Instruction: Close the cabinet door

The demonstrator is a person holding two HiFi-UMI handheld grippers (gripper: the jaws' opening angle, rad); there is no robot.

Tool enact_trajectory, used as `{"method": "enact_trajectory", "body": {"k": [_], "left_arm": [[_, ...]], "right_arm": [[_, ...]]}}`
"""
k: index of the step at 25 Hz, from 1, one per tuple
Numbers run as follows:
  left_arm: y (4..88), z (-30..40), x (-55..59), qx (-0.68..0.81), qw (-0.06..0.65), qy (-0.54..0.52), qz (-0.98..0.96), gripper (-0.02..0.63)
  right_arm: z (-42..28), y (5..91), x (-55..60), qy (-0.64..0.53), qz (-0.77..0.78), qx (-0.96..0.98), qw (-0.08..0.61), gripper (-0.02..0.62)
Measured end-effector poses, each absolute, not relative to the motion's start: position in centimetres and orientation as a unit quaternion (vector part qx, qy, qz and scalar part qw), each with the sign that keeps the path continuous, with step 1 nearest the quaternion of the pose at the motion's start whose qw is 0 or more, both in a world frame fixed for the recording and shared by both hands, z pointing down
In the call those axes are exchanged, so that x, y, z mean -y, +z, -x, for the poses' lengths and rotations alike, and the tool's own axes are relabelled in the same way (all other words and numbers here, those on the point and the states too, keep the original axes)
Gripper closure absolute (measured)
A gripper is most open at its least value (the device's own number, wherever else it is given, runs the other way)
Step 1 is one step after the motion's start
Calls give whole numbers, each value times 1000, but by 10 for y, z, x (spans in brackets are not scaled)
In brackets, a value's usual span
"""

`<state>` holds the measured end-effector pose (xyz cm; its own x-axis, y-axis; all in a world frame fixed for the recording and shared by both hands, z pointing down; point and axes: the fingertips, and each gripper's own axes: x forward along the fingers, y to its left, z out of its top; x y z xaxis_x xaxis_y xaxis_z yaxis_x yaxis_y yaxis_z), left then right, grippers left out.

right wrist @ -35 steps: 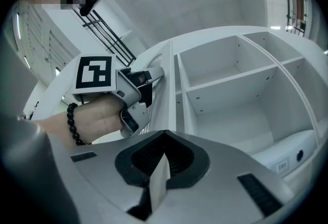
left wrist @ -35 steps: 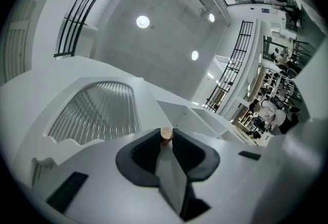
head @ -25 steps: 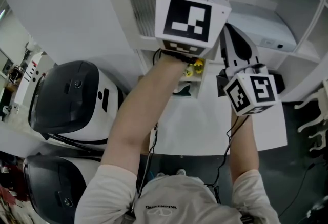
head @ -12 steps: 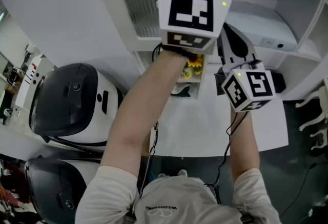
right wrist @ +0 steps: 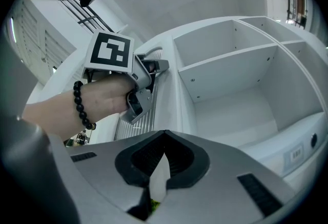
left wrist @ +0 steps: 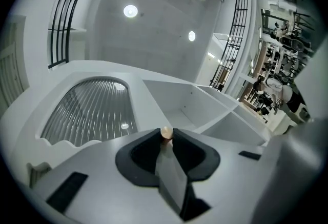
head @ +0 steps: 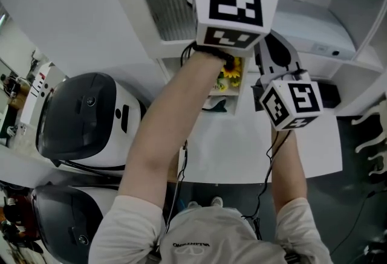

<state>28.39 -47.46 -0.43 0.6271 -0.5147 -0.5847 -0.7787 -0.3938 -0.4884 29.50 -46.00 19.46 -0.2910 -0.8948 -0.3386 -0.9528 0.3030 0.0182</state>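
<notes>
White cabinet (right wrist: pixel 230 84), and its ribbed-glass door (left wrist: pixel 92 110) stands swung open on the cabinet's left side. We've got the left gripper (left wrist: pixel 165 140) pinched tight on the door's little round knob (left wrist: pixel 166 131). Our right gripper (right wrist: pixel 164 138) sits in front of the cabinet's open shelves (right wrist: pixel 225 66), tips pressed together, holding nothing.

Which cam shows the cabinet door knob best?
Left gripper view: the knob sits right between the tips of the left tool, at the edge of the ribbed door. Right gripper view shows only that tool at the door's edge, hiding the knob. Head view: the marker cube blocks it.
</notes>
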Motion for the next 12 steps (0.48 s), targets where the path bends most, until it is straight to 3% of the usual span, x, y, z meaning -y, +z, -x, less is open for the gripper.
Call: {"method": "enact_trajectory", "body": {"k": [12], "left_arm": [[-5, -286, 482, -410, 384, 167, 810, 529]], "right_arm": [[-300, 207, 460, 93, 586, -795, 129, 584]]}}
